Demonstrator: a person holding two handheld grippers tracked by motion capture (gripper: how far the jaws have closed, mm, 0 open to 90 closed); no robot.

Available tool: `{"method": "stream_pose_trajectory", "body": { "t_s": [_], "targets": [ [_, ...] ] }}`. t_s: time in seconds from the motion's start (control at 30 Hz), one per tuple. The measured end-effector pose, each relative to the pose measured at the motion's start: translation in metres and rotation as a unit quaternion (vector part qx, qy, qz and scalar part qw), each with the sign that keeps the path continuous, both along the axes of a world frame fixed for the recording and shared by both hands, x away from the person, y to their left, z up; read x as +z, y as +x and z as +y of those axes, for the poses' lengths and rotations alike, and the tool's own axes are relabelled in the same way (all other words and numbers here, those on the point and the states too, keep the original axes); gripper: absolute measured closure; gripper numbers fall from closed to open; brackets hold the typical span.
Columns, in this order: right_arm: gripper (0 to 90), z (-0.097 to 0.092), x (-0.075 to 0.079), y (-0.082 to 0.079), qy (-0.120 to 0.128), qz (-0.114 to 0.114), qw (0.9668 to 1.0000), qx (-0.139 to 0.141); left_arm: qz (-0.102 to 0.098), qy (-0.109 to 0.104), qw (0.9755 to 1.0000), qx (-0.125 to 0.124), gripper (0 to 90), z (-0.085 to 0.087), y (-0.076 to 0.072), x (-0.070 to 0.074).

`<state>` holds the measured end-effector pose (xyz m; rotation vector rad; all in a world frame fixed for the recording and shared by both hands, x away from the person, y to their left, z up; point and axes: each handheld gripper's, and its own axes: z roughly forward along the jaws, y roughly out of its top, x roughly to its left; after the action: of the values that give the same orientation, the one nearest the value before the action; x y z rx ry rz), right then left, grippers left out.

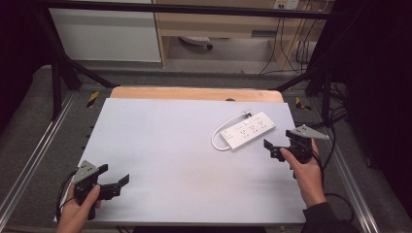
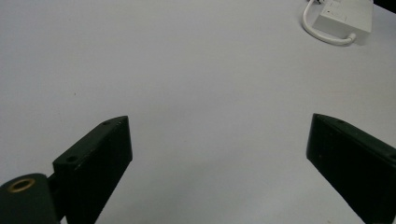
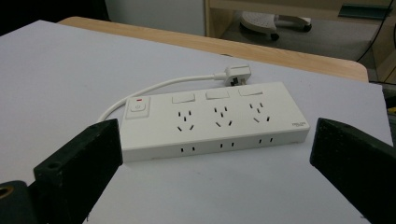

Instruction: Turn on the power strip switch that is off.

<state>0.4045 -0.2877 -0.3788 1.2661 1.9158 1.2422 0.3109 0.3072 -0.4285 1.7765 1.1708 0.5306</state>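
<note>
No legible txt, power strip (image 3: 212,120) logo too small

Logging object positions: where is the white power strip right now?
In the high view, the power strip lies on the table's right side, just ahead of the open right tongs, untouched.

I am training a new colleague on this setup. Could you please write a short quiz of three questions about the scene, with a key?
1. True or false: the right gripper is shut on the power strip.
2. Which gripper is nearer the power strip: A) left gripper B) right?
3. What lies curled beside the strip's switch end?

Key: 1. False, both grippers are open and hold nothing. 2. B. 3. Its white cable, ending in a plug.
</note>
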Motion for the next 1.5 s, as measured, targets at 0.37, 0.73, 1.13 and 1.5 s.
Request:
{"method": "stream_pose_trajectory", "body": {
  "t_s": [0.37, 0.73, 1.13, 1.5],
  "targets": [
    [3.9, 0.004, 0.01, 0.01, 0.0, -0.003, 1.0, 0.002, 0.003, 0.0, 1.0, -0.001, 6.9, 0.0, 0.0, -0.001],
    [6.3, 0.003, 0.019, 0.024, 0.009, -0.003, 0.9999, -0.008, 0.006, 0.0, 1.0, -0.003, 6.8, -0.001, 0.0, -0.001],
    [6.2, 0.005, 0.023, 0.046, -0.004, 0.006, 0.9999, -0.015, 0.008, 0.002, 1.0, -0.004, 6.9, -0.001, 0.001, -0.002],
    [8.9, 0.006, 0.024, 0.07, -0.013, 0.011, 0.9995, -0.028, 0.008, 0.001, 1.0, -0.004, 6.9, -0.001, 0.001, -0.002]
  ]
}}
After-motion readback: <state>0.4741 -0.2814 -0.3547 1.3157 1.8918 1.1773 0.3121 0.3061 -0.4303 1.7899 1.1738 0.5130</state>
